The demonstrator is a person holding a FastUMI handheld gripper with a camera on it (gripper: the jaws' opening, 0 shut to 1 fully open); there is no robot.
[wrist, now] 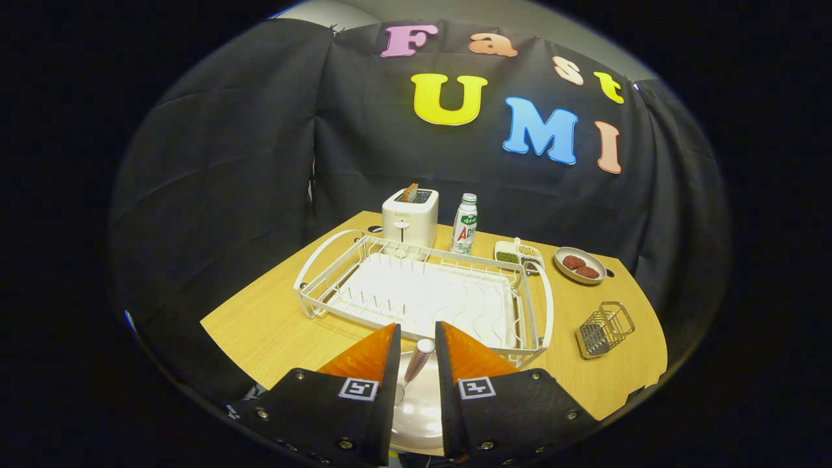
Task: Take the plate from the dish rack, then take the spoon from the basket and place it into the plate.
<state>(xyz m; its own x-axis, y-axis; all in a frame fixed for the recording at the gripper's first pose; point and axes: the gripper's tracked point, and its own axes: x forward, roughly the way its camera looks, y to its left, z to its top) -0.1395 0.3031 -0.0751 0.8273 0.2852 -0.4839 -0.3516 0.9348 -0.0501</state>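
Broadly, a light wooden table (273,325) carries everything. Largest on it is the white wire dish rack (422,292), with no dishes in it, just ahead of the fingers. Behind the rack stands a white toaster (409,218) with a slice of bread in one slot, and beside that a small white bottle with a green label (465,224). Below the fingers lies the round white plate (416,409), partly hidden by them. Right of the rack sit a small metal dish holding two brown patties (580,265) and a tipped wire basket (604,329). The gripper (417,348) has its fingers drawn close with a narrow gap, the spoon (416,364) between them above the plate; whether both press on it I cannot tell.
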